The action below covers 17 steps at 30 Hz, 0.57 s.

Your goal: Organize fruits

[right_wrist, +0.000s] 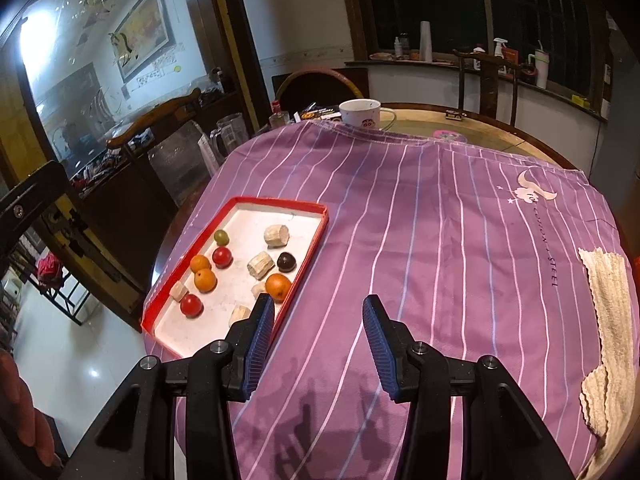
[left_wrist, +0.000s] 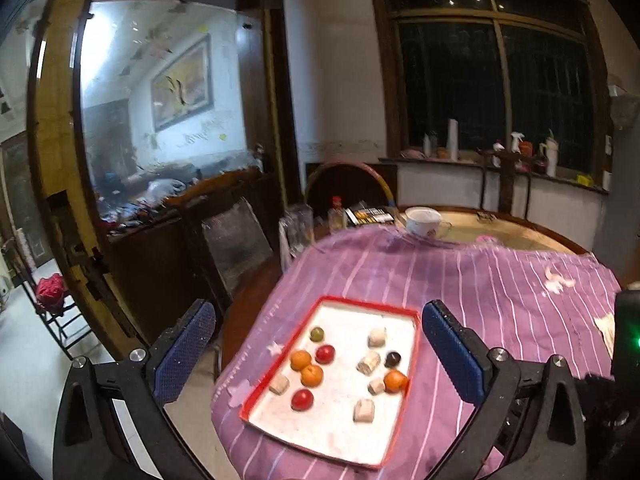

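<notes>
A red-rimmed white tray (left_wrist: 414, 350) (right_wrist: 312, 248) lies on the purple striped cloth at the table's left edge. In it are three oranges (left_wrist: 312, 376) (right_wrist: 278, 285), two red fruits (left_wrist: 302, 399) (right_wrist: 191, 305), a green one (left_wrist: 317, 334) (right_wrist: 221, 236), a dark one (left_wrist: 393, 358) (right_wrist: 286, 261) and several pale banana pieces (left_wrist: 369, 361) (right_wrist: 276, 235). My left gripper (left_wrist: 316, 354) is open and empty, held above the tray. My right gripper (right_wrist: 319, 330) is open and empty, above the cloth just right of the tray's near corner.
A white mug (left_wrist: 423, 221) (right_wrist: 359, 112), a bottle (left_wrist: 337, 213), a dark box (left_wrist: 370, 215) and a clear jug (right_wrist: 228, 136) stand at the table's far side. A beige towel (right_wrist: 608, 332) lies at the right edge. Chairs (left_wrist: 236, 240) stand around the table.
</notes>
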### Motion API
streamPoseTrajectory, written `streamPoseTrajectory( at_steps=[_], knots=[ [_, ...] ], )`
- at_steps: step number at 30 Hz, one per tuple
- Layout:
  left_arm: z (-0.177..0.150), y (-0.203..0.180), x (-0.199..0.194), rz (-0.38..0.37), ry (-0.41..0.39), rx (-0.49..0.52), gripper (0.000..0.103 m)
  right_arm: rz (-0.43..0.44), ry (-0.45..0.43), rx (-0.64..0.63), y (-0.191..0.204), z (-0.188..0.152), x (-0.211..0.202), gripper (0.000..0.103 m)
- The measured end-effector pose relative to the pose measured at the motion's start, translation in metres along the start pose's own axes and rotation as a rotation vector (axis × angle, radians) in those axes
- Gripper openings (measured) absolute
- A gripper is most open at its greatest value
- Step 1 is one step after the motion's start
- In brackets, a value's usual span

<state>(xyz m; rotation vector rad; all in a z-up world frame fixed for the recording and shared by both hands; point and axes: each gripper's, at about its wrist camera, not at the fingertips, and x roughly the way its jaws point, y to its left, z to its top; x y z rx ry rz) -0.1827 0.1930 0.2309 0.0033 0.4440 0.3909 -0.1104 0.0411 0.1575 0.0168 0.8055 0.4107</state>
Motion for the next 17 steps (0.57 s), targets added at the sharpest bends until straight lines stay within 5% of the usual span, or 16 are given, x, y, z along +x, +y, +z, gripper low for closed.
streamPoseTrajectory(
  at_steps=[5,11,17],
  knots=[
    [-0.024,0.005,0.029,-0.057,0.168,-0.031,0.103,0.012,0.037,-0.027,0.010,-0.005,0.013,0.051],
    [-0.068,0.016,0.068,-0.022,0.380,-0.075,0.103,0.017,0.125,-0.064,0.019,-0.025,0.039,0.051],
    [-0.084,0.007,0.083,-0.017,0.471,-0.083,0.103,0.026,0.193,-0.068,0.012,-0.042,0.055,0.051]
  ],
)
